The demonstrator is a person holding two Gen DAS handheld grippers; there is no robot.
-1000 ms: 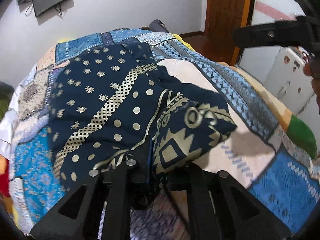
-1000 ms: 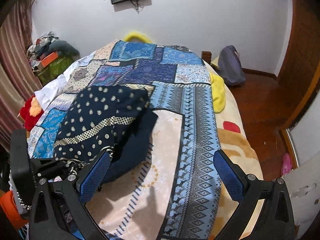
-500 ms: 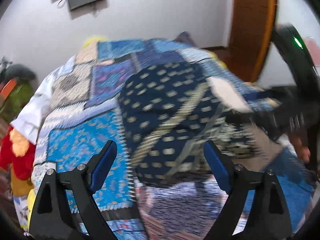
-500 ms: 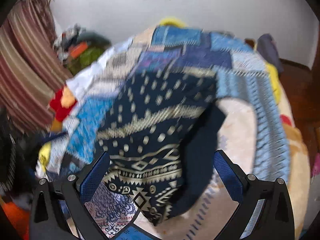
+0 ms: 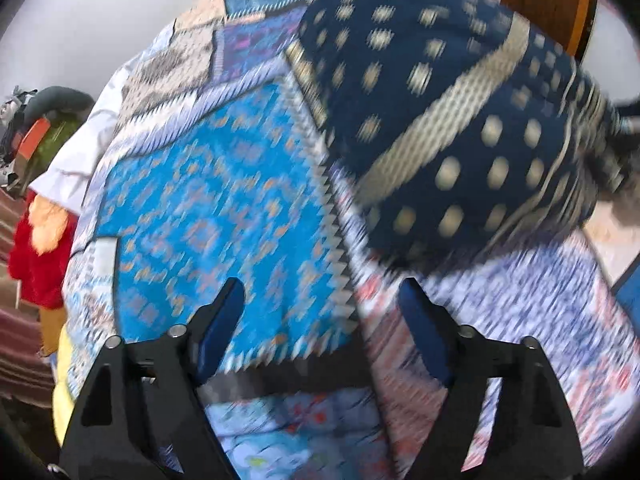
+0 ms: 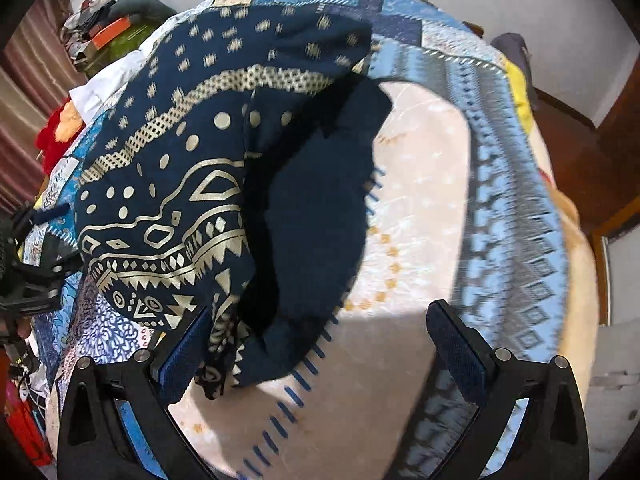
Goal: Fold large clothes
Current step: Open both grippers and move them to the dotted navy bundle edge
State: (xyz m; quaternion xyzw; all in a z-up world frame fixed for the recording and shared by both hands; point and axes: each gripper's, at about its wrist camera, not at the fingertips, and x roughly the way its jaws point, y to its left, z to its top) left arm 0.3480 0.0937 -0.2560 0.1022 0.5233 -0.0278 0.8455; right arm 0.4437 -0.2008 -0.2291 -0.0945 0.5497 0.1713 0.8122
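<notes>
Right gripper [image 6: 320, 344] open over the bunched navy, gold-patterned garment [image 6: 200, 168].

- Right wrist view: the cream panel of the patchwork bedspread [image 6: 420, 208] lies bare from 12 to 5 o'clock of the right gripper [image 6: 320, 344], open room.
- The navy gold-printed folded garment [image 6: 208, 184] heaps from 9 to 12 o'clock, blocking that side.
- Left wrist view: the bright blue quilt panel [image 5: 208, 208] is bare at 11 o'clock; the garment bulks at 1 o'clock.

Bright daylight, motion blur, fisheye warp
</notes>
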